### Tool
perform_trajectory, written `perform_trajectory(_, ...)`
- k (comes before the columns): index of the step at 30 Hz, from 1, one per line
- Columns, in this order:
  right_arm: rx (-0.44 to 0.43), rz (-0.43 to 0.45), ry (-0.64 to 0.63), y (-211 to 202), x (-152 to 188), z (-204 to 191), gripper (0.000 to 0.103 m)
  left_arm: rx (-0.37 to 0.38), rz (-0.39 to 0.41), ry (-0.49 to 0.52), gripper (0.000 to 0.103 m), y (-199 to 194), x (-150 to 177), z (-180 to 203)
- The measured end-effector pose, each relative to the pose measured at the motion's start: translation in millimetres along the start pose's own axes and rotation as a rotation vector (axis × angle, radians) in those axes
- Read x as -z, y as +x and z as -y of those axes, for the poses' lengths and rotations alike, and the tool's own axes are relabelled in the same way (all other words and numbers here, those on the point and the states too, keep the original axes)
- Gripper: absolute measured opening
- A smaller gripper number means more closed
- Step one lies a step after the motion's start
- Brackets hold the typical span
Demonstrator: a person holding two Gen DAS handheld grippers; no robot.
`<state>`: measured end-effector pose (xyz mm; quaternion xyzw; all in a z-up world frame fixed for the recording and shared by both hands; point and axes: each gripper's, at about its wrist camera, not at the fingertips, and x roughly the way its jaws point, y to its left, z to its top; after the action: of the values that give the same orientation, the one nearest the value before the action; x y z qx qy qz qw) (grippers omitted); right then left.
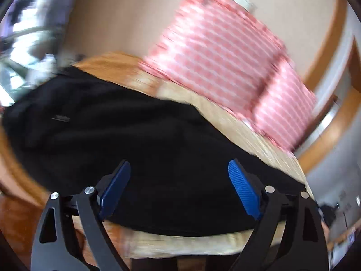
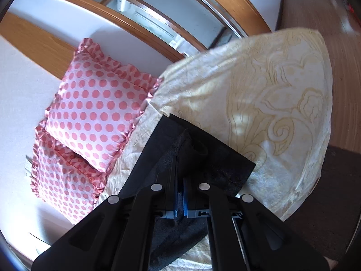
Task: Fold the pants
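Pinching a fold of the pants (image 2: pixel 198 158) in our right gripper (image 2: pixel 180 203); we're holding the left gripper (image 1: pixel 180 180) wide above them.

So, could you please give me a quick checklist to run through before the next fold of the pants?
1. Right gripper shut on the pants: ok, dark cloth sits between its pads.
2. Left gripper holding cloth: not ok, it is open with nothing between its pads.
3. Left gripper over the pants: ok.
4. Pants lying flat: cannot tell, the left view is blurred.
5. Pillows apart from the pants: ok, beside them on the bedspread.
6. Free bedspread to lay the fold on: ok.
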<state>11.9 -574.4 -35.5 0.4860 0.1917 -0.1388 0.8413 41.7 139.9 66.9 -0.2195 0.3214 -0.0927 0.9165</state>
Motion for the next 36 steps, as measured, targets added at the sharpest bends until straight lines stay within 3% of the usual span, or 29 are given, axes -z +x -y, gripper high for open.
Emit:
perform_trajectory(3,0.061,-0.035,-0.036,-3,2,-1,0.003,0.092,-0.105,0.049,0.089,35,13,28)
perform_trajectory(7,0.031,-0.031,-0.022,-13,3,5,0.003,0.180,-0.210,0.127,0.089,66,32,57)
perform_trajectory(11,0.000,0.008,-0.068,-18,-3,-7,0.003,0.209,-0.218,0.191,0.093,74,43,68)
perform_trajectory(14,0.069,-0.018,-0.098,-9,-4,-11,0.003,0.223,-0.248,0.177,0.093,86,47,66)
perform_trajectory(18,0.122,-0.076,-0.061,2,4,4,0.003,0.257,-0.224,0.215,0.097,83,51,64)
perform_trajectory(21,0.145,-0.065,-0.084,-10,7,0,0.017,0.250,-0.210,0.277,0.101,83,56,70)
perform_trajectory(23,0.209,-0.032,-0.109,-22,7,-6,0.044,0.225,-0.201,0.324,0.101,85,60,77)
perform_trajectory(25,0.341,0.080,-0.190,-40,8,-24,0.066,0.204,-0.188,0.352,0.101,85,63,81)
perform_trajectory(27,0.378,0.162,-0.327,-52,16,-48,0.067,0.182,-0.168,0.366,0.101,87,66,84)
perform_trajectory(29,0.277,0.141,-0.476,-53,30,-77,0.067,0.168,-0.161,0.373,0.101,88,67,86)
perform_trajectory(33,-0.044,-0.154,-0.737,-25,87,-130,0.061,0.154,-0.156,0.362,0.101,89,66,87)
perform_trajectory(36,-0.128,-0.292,-0.971,-5,148,-160,0.054,0.140,-0.148,0.347,0.101,89,66,88)
